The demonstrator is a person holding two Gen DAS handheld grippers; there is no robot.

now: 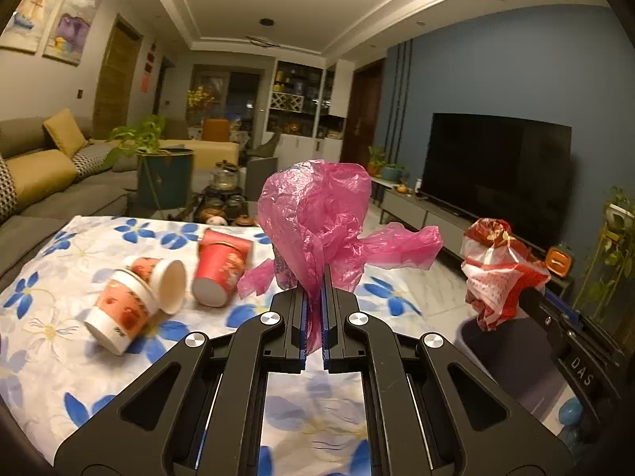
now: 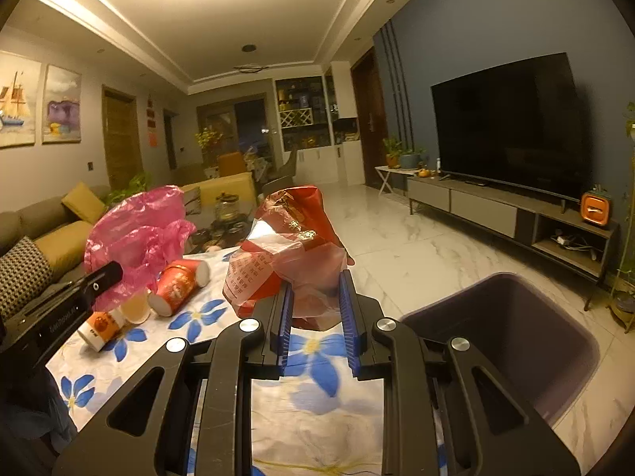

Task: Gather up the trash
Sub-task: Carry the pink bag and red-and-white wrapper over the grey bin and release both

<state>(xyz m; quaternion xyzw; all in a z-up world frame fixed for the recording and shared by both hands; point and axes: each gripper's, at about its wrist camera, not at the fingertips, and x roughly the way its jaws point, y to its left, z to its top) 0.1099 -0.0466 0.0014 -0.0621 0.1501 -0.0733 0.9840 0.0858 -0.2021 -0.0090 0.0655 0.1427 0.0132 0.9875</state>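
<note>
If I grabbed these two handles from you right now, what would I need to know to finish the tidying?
Left gripper: shut on the pink plastic bag, held up over the table.
Right gripper: shut on the red and white bag, near the table edge.
Purple bin: on the floor at the right, nothing visible inside.
Still on the floral tablecloth: the red cup and two nested paper cups, all lying down.
Left to do: drop both bags in the bin, then the cups.

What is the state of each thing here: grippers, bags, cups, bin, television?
left gripper: shut on pink bag, bag lifted
right gripper: shut on red and white bag, bag lifted
paper cups: tipped over on the table
bin: open
television: off
</note>
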